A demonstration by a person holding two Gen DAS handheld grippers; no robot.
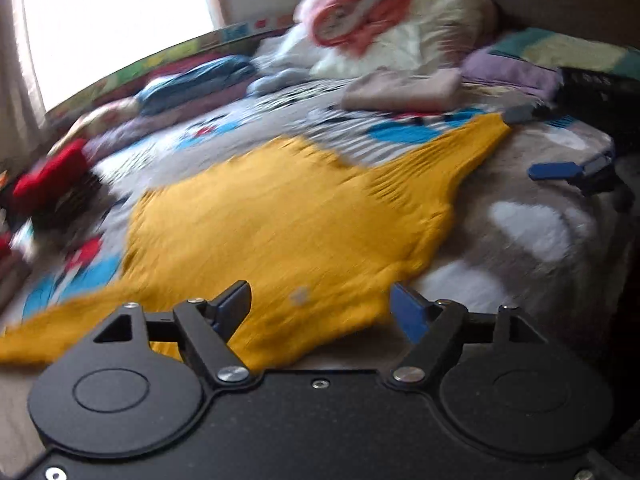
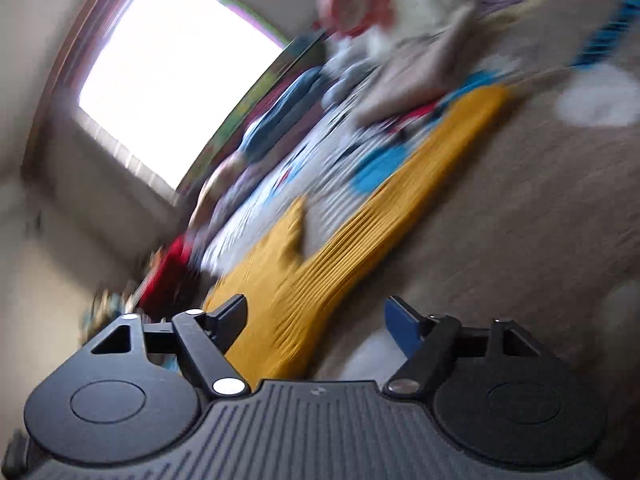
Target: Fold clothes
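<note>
Both tongs, left (image 1: 320,308) and right (image 2: 316,320), gape empty, angled down over the mustard sweater (image 1: 280,220).

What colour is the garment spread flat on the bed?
Mustard yellow, with a ribbed knit texture. The garment shows best in the left wrist view.

Daylight from one window, both my views smeared

The window (image 1: 116,20) at the upper left is blown out to pure white in both my views, and soft daylight from it falls across the bed (image 1: 520,216) without hard shadows. My left view is softly blurred, worst on the clothes piled at the far side. My right view is tilted and streaked, so the yellow sweater (image 2: 360,220) shows as drawn-out lines. Straight edges bow toward the corners, and only my own black frame stays sharp.
</note>
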